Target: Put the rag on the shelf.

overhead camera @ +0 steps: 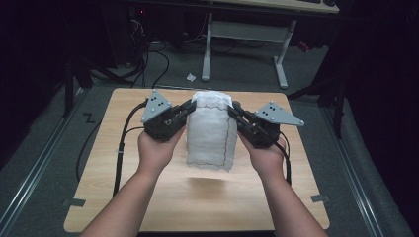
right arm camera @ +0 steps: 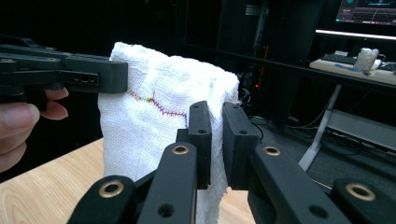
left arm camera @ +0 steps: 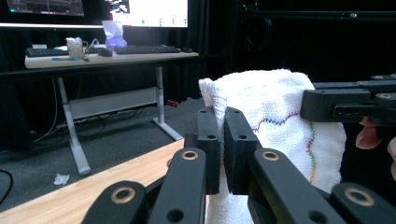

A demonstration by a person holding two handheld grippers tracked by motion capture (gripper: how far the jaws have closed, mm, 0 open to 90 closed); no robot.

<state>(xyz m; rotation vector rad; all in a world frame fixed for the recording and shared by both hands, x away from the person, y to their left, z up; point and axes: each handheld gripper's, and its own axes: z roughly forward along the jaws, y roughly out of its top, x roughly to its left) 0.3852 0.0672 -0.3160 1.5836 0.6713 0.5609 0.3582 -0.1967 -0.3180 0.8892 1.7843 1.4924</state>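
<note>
Towel [overhead camera: 211, 131] is the thing here, a white cloth with a wavy line of coloured stitching, hanging in the air above the middle of the wooden table [overhead camera: 99, 197]. You can spot its shadow on the wood below, so it's fully lifted off. Left gripper [overhead camera: 189, 107] is pinched on one top corner of the towel, right gripper [overhead camera: 231, 110] on the other top corner, both clamped tight with cloth squeezed between the jaws. My guess is that holding the two corners apart like that lets the towel hang flat and open, probably to fold it or lay it out neatly on the table. Nothing else sits on the table.
</note>
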